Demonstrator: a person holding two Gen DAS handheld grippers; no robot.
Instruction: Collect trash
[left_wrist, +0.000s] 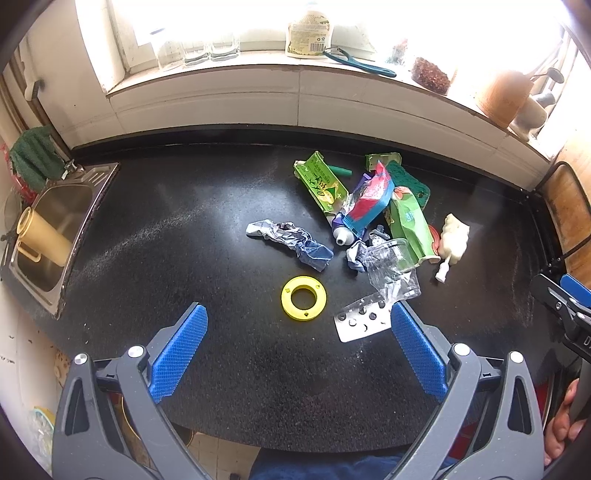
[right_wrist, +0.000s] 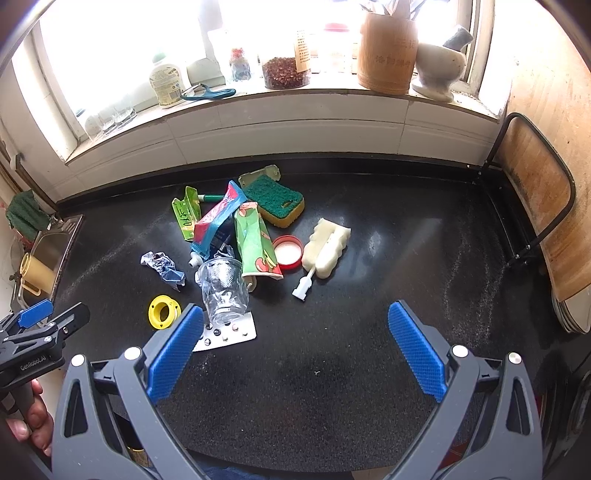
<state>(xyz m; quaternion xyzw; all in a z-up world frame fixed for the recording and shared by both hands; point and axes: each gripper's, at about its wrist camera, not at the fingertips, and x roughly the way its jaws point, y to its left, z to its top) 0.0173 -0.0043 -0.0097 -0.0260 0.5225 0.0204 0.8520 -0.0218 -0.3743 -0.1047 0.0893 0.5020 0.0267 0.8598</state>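
Note:
Trash lies in a heap on the black counter (left_wrist: 184, 258): a crumpled blue-grey wrapper (left_wrist: 290, 242) (right_wrist: 162, 266), a yellow tape ring (left_wrist: 303, 297) (right_wrist: 162, 311), a silver pill blister (left_wrist: 360, 319) (right_wrist: 229, 334), a clear plastic cup (left_wrist: 393, 264) (right_wrist: 222, 290), green cartons (left_wrist: 321, 182) (right_wrist: 255, 245), a red-blue pouch (left_wrist: 371, 201) (right_wrist: 218, 218), a red lid (right_wrist: 288, 252) and a white sponge brush (left_wrist: 452, 240) (right_wrist: 325, 251). My left gripper (left_wrist: 299, 349) is open above the counter, just short of the ring. My right gripper (right_wrist: 295, 347) is open over bare counter, right of the blister.
A steel sink (left_wrist: 55, 229) with a beige jug (left_wrist: 42, 238) sits at the left. A green-yellow scouring sponge (right_wrist: 277, 201) lies behind the heap. The windowsill (right_wrist: 295, 99) holds jars, a bottle and a wooden holder. Cutting boards (right_wrist: 543, 206) lean at the right.

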